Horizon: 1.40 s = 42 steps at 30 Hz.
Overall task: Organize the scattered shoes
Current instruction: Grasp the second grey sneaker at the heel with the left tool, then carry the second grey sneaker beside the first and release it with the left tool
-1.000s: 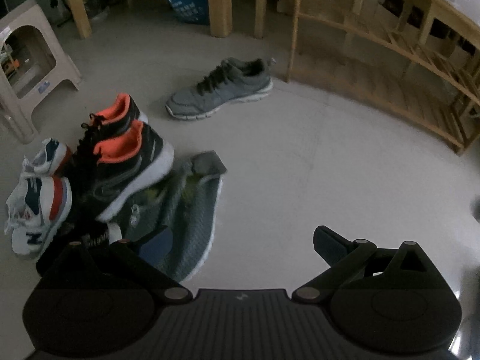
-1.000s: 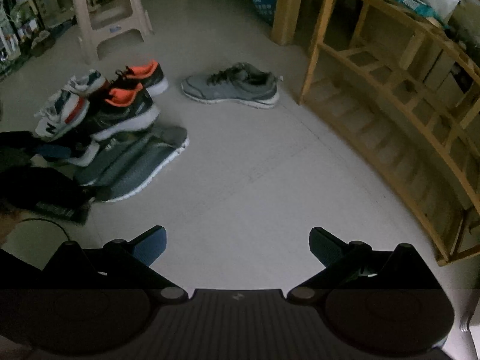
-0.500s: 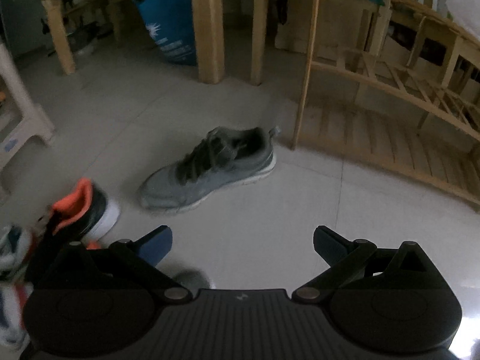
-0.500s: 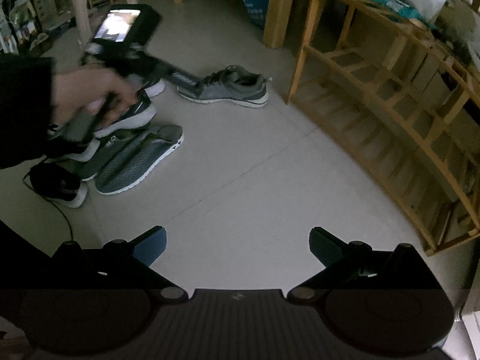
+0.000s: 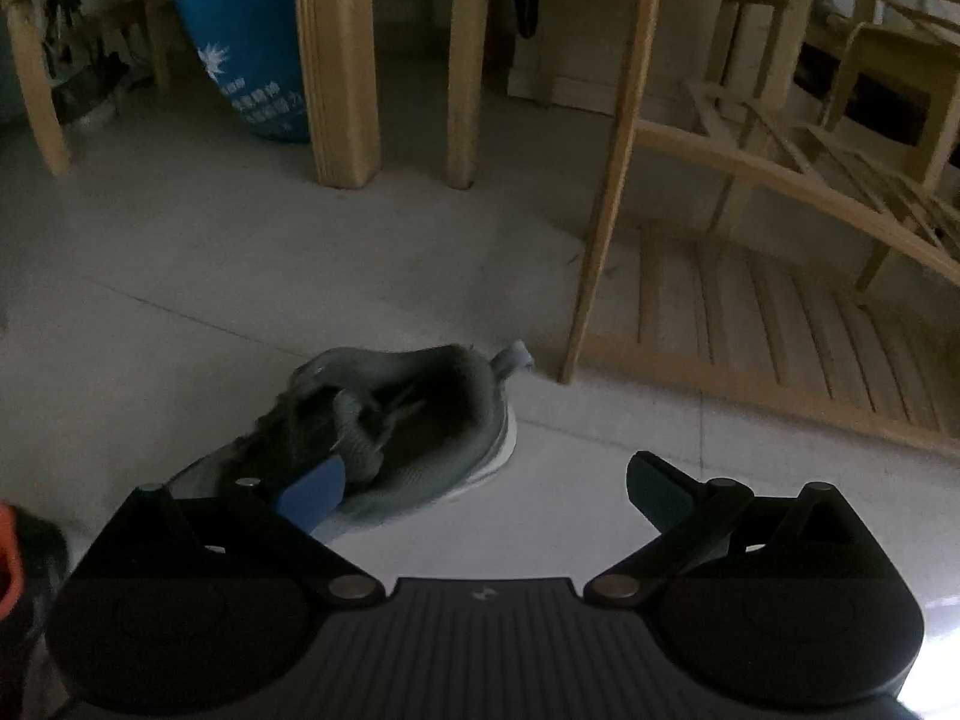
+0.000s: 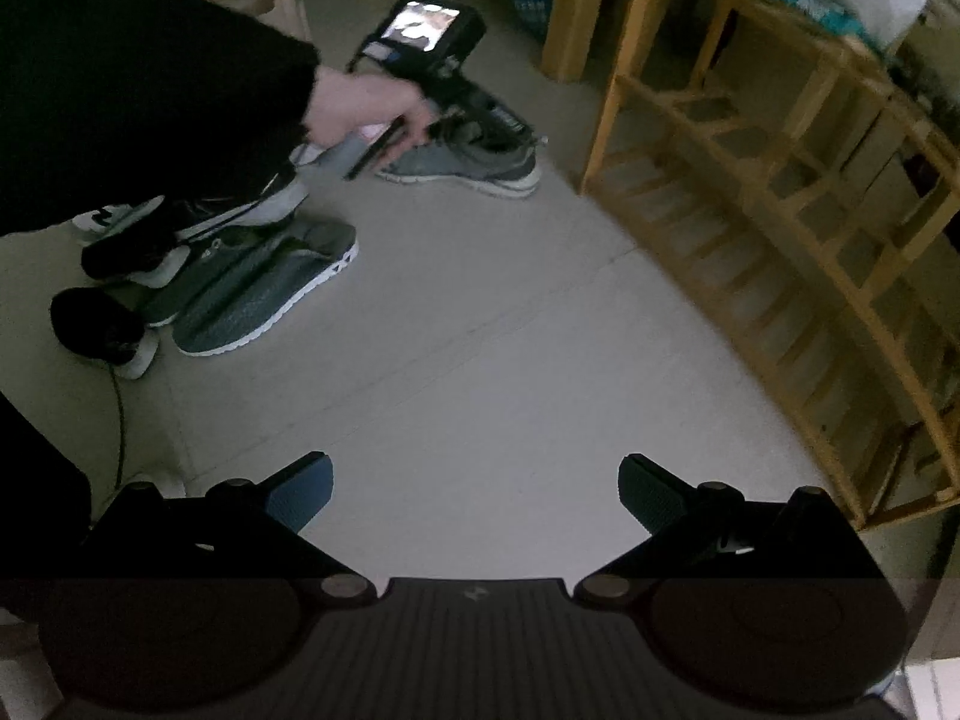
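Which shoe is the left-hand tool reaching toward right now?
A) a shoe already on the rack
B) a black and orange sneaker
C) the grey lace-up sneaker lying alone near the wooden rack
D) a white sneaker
C: the open left gripper hovers just over the grey sneaker beside the wooden rack.

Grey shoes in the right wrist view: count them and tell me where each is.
3. A lace-up sneaker lies beside the wooden rack; two slip-ons lie side by side in the pile. The sleeve may hide more.
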Each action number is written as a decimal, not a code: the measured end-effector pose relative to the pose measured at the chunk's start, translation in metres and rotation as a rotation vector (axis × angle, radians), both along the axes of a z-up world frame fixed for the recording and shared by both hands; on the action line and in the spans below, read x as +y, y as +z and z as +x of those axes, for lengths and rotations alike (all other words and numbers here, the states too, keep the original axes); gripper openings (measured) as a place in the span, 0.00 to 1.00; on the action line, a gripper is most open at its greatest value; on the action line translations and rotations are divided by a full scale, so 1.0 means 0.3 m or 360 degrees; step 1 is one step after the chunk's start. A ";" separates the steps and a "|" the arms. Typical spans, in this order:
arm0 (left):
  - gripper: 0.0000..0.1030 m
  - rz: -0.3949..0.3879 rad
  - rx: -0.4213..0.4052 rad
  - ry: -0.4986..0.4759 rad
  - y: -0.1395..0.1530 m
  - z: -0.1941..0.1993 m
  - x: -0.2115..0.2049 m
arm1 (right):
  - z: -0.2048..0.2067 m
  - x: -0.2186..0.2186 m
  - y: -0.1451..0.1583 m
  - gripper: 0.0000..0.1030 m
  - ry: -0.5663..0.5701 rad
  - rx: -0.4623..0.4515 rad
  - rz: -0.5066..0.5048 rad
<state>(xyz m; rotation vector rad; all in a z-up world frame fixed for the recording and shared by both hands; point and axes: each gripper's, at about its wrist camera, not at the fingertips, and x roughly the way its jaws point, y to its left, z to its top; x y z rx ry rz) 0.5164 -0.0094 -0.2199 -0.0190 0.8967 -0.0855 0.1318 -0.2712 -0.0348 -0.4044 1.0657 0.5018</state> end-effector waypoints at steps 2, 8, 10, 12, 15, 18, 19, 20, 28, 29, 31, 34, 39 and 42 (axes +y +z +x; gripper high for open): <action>0.98 -0.0025 0.0026 0.0034 -0.045 0.056 -0.011 | 0.007 -0.014 -0.013 1.00 -0.0008 0.0008 0.0011; 0.98 0.0001 0.0072 0.0047 -0.133 0.187 -0.038 | 0.026 -0.049 -0.049 1.00 -0.0044 0.0082 0.0042; 0.98 0.0014 0.0084 0.0061 -0.155 0.217 -0.035 | 0.032 -0.059 -0.061 1.00 -0.0056 0.0113 0.0045; 0.98 0.0019 0.0121 0.0107 -0.193 0.255 -0.022 | 0.034 -0.067 -0.062 1.00 -0.0055 0.0117 0.0056; 0.92 0.0031 0.0136 0.0099 -0.221 0.286 -0.030 | 0.038 -0.078 -0.075 1.00 -0.0042 0.0121 0.0029; 0.32 0.0038 0.0171 0.0097 -0.237 0.299 -0.044 | 0.049 -0.096 -0.097 1.00 -0.0074 0.0126 -0.0033; 0.27 0.0009 0.0180 0.0101 -0.239 0.299 -0.046 | 0.053 -0.102 -0.106 1.00 -0.0087 0.0130 -0.0055; 0.27 -0.0004 0.0185 0.0113 -0.237 0.295 -0.046 | 0.059 -0.107 -0.115 1.00 -0.0095 0.0141 -0.0080; 0.21 0.0004 0.0219 0.0026 -0.202 0.224 -0.086 | 0.083 -0.124 -0.156 1.00 -0.0152 0.0080 -0.0353; 0.21 0.0002 0.0215 0.0000 -0.196 0.207 -0.093 | 0.079 -0.123 -0.150 1.00 -0.0158 0.0067 -0.0361; 0.21 -0.0003 0.0212 -0.0047 -0.176 0.162 -0.110 | 0.069 -0.117 -0.134 1.00 -0.0152 0.0038 -0.0372; 0.21 -0.0015 0.0206 -0.0080 -0.128 0.093 -0.139 | 0.044 -0.103 -0.104 1.00 -0.0106 -0.0003 -0.0385; 0.22 -0.0072 0.0205 -0.0111 -0.012 -0.037 -0.202 | 0.019 -0.086 -0.039 1.00 -0.0090 -0.0064 -0.0388; 0.22 -0.0056 0.0185 -0.0174 0.073 -0.134 -0.269 | 0.009 -0.082 0.008 1.00 -0.0099 -0.0123 -0.0401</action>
